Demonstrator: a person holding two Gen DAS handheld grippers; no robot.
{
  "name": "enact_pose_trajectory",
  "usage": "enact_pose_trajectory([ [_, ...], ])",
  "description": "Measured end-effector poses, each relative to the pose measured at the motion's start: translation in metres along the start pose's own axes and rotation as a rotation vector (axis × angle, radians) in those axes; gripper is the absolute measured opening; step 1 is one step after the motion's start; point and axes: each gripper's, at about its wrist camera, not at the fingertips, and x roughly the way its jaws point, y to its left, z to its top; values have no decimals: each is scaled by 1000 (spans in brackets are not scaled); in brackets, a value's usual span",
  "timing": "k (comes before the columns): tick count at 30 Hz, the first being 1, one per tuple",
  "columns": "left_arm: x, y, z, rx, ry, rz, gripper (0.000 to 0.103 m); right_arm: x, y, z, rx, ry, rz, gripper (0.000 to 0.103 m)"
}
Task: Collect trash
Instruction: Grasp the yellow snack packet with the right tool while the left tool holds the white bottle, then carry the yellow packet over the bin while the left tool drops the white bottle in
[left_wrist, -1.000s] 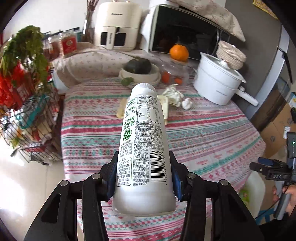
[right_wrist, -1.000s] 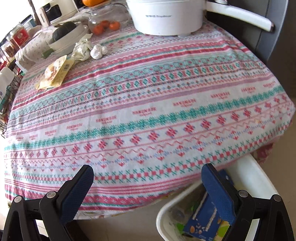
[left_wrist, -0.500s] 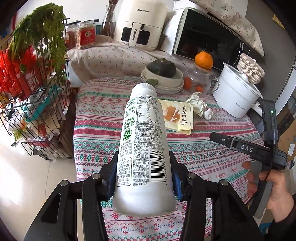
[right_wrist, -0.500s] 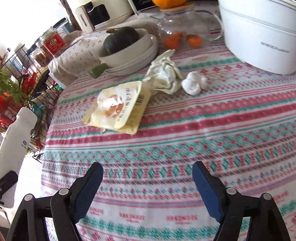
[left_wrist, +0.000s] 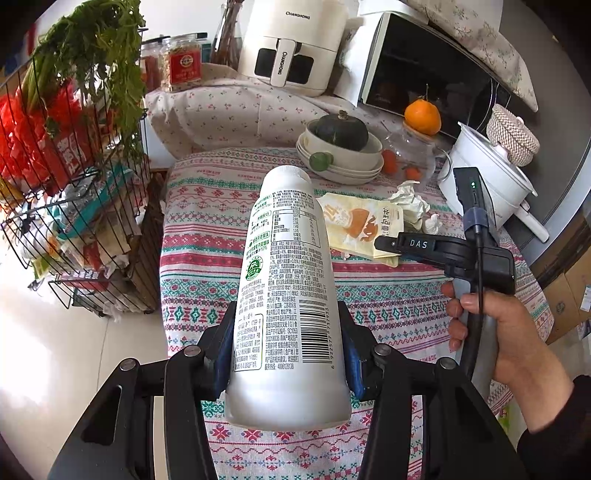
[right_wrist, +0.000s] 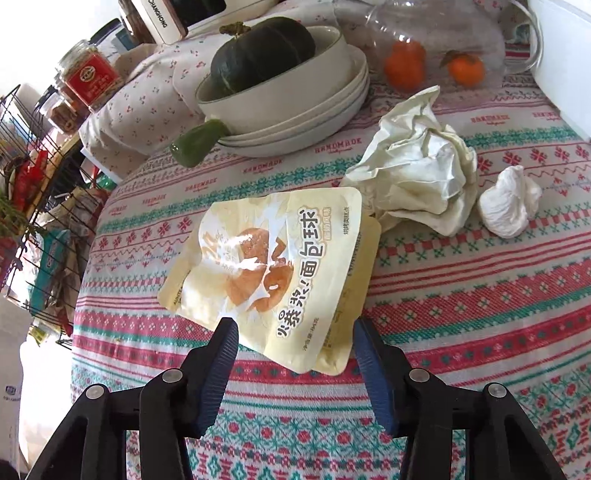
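Observation:
My left gripper (left_wrist: 288, 354) is shut on a tall white plastic bottle (left_wrist: 286, 295) with a printed label, held above the near edge of the patterned tablecloth (left_wrist: 207, 236). My right gripper (right_wrist: 293, 332) is open, its blue pads on either side of the near end of a yellow snack pouch (right_wrist: 273, 266) that lies flat on the cloth. The pouch (left_wrist: 360, 225) and right gripper (left_wrist: 421, 245) also show in the left wrist view. A crumpled cream paper (right_wrist: 417, 166) and a small white tissue wad (right_wrist: 509, 206) lie just beyond the pouch.
Stacked bowls with a dark squash (right_wrist: 258, 59) stand behind the pouch, next to a glass jar with small oranges (right_wrist: 436, 62). A white cooking pot (left_wrist: 487, 177) is at the right. A wire rack of groceries (left_wrist: 66, 177) stands left of the table.
My right gripper has moved forward over the table to the snack pouch and narrowed its opening around it. My left gripper, still holding the bottle, has shifted left and closer to the table.

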Motion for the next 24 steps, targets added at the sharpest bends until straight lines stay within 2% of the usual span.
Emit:
enact_pose_trajectory([
  [1, 0, -1, 0, -1, -1, -2, 51, 4, 0, 0, 8, 7, 10, 39],
  [2, -1, -2, 0, 1, -3, -3, 51, 8, 1, 0, 13, 19, 19, 22],
  [4, -4, -4, 0, 7, -10, -3, 51, 11, 2, -1, 8, 26, 28, 9],
  [5, -5, -5, 0, 8, -13, -5, 51, 8, 2, -2, 7, 16, 35, 6],
  [8, -11, -7, -1, 5, -23, -15, 51, -7, 2, -5, -4, -13, 54, 2],
  [14, -22, -26, -5, 18, -36, -65, 51, -56, -10, -14, -23, -36, 64, 1],
  [24, -44, -99, -23, 154, -44, -183, 51, -172, -60, -40, -72, -132, 0, 0],
])
